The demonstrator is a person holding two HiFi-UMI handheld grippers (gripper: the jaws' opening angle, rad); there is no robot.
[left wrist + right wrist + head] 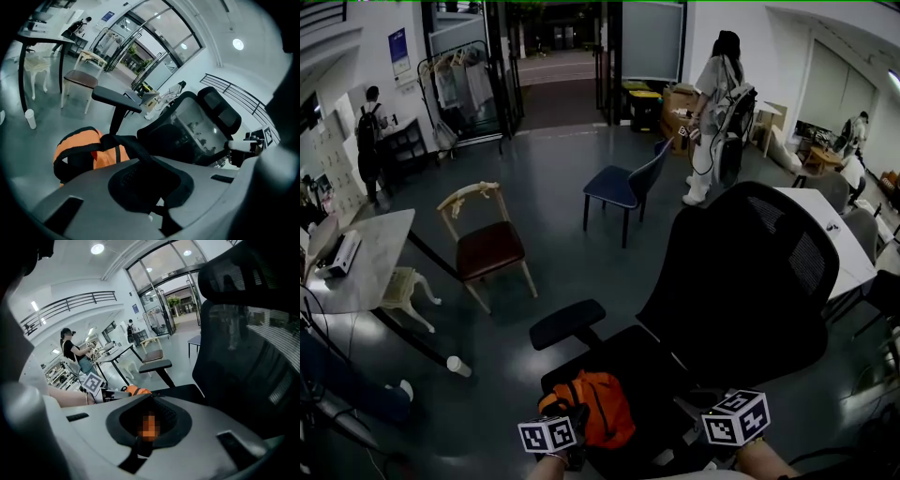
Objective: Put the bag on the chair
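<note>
Soft orange fabric bag [598,405] lies on the black mesh-backed chair [741,281], left gripper [140,161] jaws clamped on its black strap [119,143], right gripper [149,401] jaws together.

bag [595,408]: orange, black straps | on seat's front-left | chair [750,272]: black, mesh back

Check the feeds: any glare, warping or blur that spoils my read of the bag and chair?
Head view: dim, edges bowed, pale light patches on the glossy floor, yet the orange bag reads clearly on the black office chair. Left gripper view: strong barrel warp, dark corners, soft foreground, bag sharp. Right gripper view: same warp, the chair back looms dark, bag just a sliver.
</note>
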